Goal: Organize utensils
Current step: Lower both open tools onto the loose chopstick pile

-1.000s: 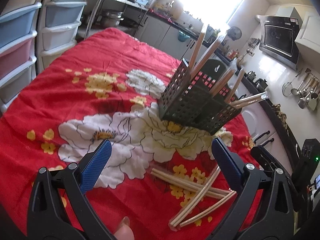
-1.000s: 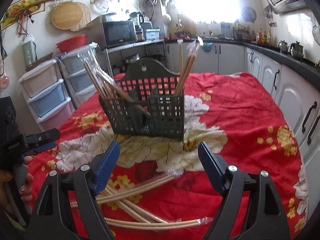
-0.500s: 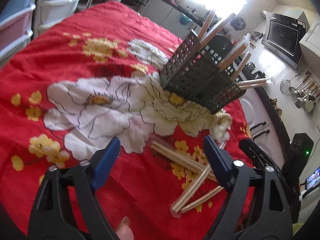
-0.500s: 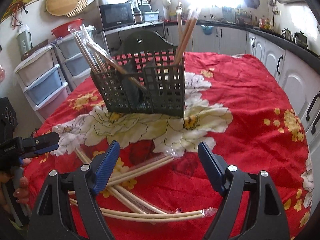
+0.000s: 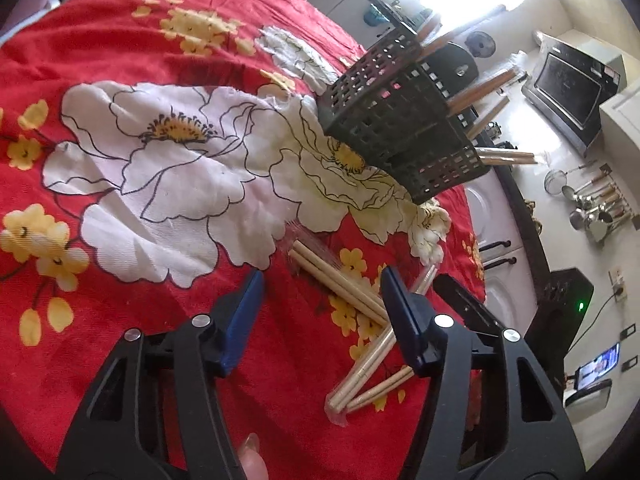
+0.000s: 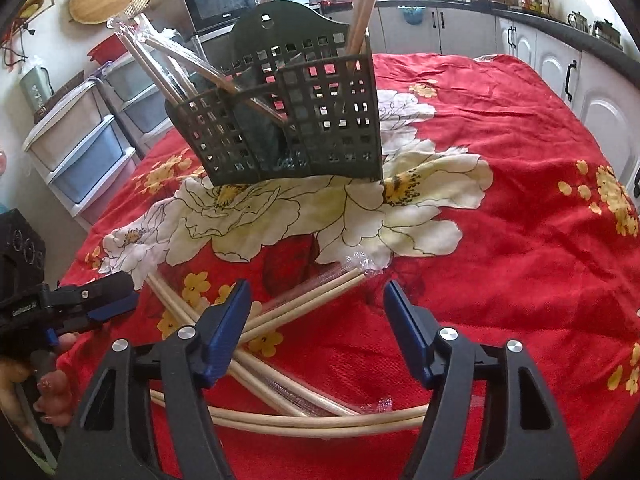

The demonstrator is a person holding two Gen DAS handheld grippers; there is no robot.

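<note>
I see pale wooden chopsticks (image 6: 304, 304) in clear sleeves crisscrossed on the red floral table (image 6: 520, 240) before the basket (image 6: 288, 120), both my left tongs (image 5: 320, 312) and right tongs (image 6: 316, 320) just narrowing, pinching nothing.

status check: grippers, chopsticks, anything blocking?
Left gripper and right gripper open, jaws just been closing, nothing gripped. Wrapped chopsticks loose on cloth, crossed. Basket upright, path clear.

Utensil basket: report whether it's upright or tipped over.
Upright. The basket stands on its base on the tablecloth, with chopsticks sticking out the top.
</note>
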